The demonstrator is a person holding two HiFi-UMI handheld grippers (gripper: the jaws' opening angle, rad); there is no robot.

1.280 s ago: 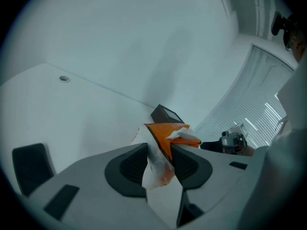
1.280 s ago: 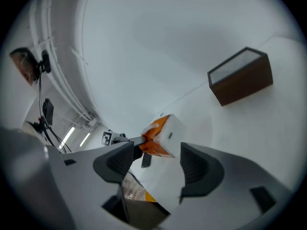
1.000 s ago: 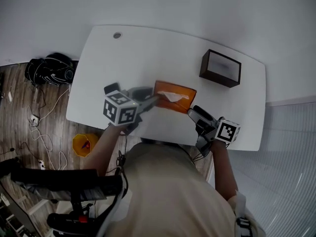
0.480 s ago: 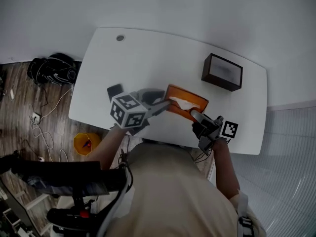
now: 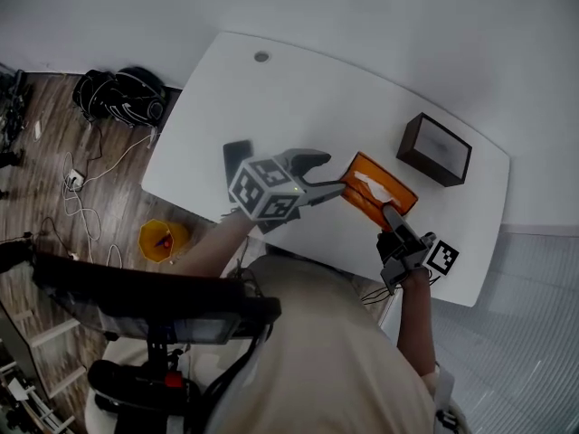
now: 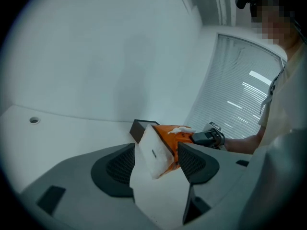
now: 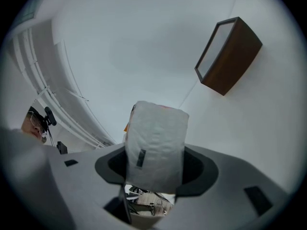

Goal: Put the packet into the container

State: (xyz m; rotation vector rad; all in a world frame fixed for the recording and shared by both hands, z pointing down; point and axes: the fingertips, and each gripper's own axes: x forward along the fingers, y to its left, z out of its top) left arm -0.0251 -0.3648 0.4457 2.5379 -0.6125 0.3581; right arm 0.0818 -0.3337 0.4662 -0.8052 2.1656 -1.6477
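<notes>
Packet [image 5: 378, 188], orange with white ends, hangs tilted just over the white table [image 5: 271, 116], close to the table's edge at five o'clock in the head view. It is not in the container [image 5: 436, 149]. That container, a dark brown open box, stands on the table at two o'clock from the packet and apart from it.

The right gripper [image 7: 156, 169] comes at the packet from five o'clock. Its jaws have just been closing and now clamp one white end, with a pad pressed against each side.

The left gripper [image 6: 156, 159] reaches in from nine o'clock. Its jaws have just been opening and stand released. The packet's other white end lies between them, with a gap showing beside one pad.

On the wooden floor [image 5: 54, 179], a yellow bin [image 5: 163, 240] sits at eight o'clock from the table and a black bag [image 5: 122, 98] at ten o'clock.
</notes>
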